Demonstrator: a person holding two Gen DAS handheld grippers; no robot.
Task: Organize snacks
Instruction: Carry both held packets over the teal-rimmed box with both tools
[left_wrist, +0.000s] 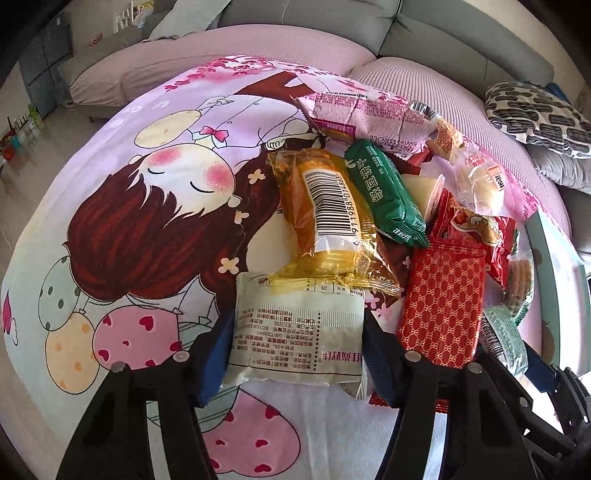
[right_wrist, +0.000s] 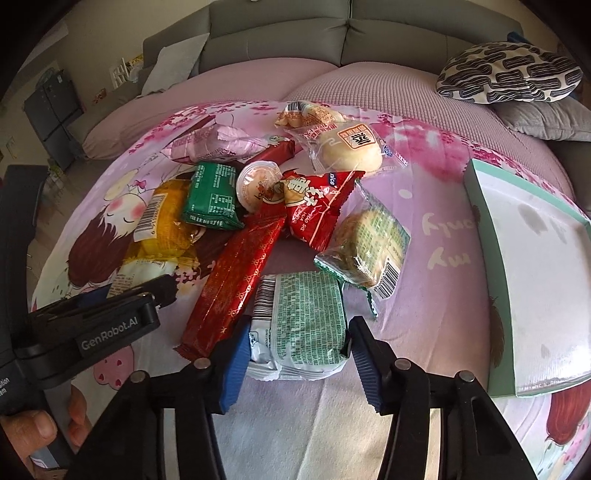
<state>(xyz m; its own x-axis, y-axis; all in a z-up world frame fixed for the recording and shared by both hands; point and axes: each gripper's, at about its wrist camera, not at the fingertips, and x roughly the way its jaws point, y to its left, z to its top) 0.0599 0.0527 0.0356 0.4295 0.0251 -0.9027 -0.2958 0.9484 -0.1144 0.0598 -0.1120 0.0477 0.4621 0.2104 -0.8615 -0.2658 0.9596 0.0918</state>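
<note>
Item: white snack pack (left_wrist: 295, 339), lying at near edge of pile on cartoon sheet (left_wrist: 122, 206). Sitting between spread left gripper (left_wrist: 295, 354) pads w/o being pinched. Prob. light, soft, crinkly, slippery; gripping mid-body across width. Right gripper (right_wrist: 293, 350) likewise straddling green-print pack (right_wrist: 299, 325), spread.

Snack packets (right_wrist: 236, 258) on cartoon-print sheet (right_wrist: 443, 240).

Bare cloth (right_wrist: 443, 295) lies open between the snack pile (right_wrist: 295, 206) and the box (right_wrist: 535, 277), while the red bar (right_wrist: 236, 273) crowds the pile's left side.
</note>
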